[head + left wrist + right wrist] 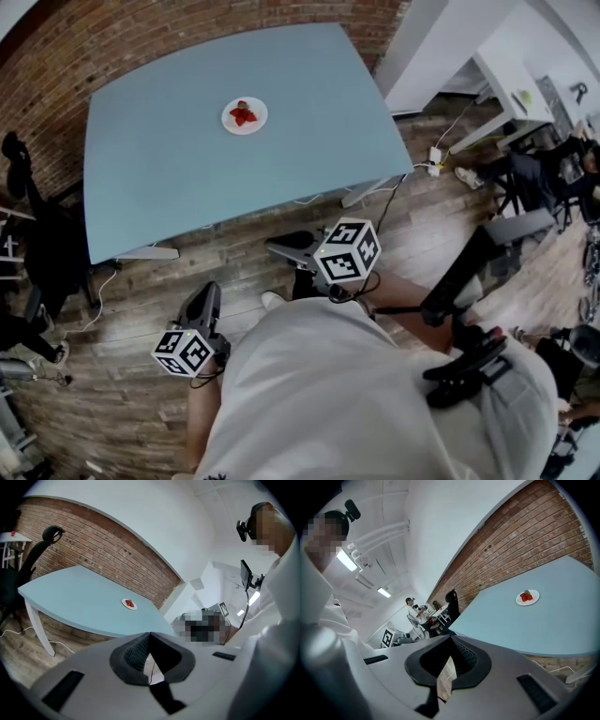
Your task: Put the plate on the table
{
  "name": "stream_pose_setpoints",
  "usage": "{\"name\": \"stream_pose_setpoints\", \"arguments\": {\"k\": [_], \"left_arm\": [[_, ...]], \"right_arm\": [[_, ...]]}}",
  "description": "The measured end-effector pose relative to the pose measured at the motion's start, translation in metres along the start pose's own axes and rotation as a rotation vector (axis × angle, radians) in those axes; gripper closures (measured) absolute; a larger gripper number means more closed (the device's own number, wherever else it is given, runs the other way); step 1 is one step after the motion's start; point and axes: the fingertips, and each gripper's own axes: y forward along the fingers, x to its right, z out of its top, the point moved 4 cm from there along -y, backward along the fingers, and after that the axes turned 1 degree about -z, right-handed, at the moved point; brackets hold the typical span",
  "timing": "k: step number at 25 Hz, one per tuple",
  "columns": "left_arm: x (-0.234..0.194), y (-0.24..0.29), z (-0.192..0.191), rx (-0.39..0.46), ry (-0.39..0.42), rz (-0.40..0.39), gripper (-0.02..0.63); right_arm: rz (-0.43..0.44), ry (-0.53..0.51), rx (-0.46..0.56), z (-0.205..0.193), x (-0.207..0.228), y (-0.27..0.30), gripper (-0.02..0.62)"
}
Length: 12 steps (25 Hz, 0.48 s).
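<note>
Pressed together and empty, left gripper (205, 298) and right gripper (281, 249). Farther off, plate (245, 116) with red food (244, 114) on blue table (169, 178)

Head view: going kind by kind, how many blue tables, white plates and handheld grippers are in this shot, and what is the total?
blue table: 1
white plate: 1
grippers: 2 (left gripper, right gripper)
Total: 4
</note>
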Motion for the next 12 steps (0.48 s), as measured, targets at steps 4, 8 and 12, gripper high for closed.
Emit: {"name": "stream_pose_setpoints", "arguments": {"k": [4, 8, 12], "left_arm": [[-0.003, -0.007, 0.0, 0.008, -0.003, 0.01, 0.606], [-0.002, -0.013, -0.003, 0.002, -0.005, 0.021, 0.606], [-0.002, -0.018, -0.004, 0.008, -0.003, 0.021, 0.606]], "right_arm": [[0.012, -0.007, -0.01, -0.001, -0.007, 0.005, 0.589], [0.013, -0.013, -0.014, -0.003, -0.012, 0.006, 0.588], [0.014, -0.022, -0.013, -0.003, -0.016, 0.006, 0.588]]}}
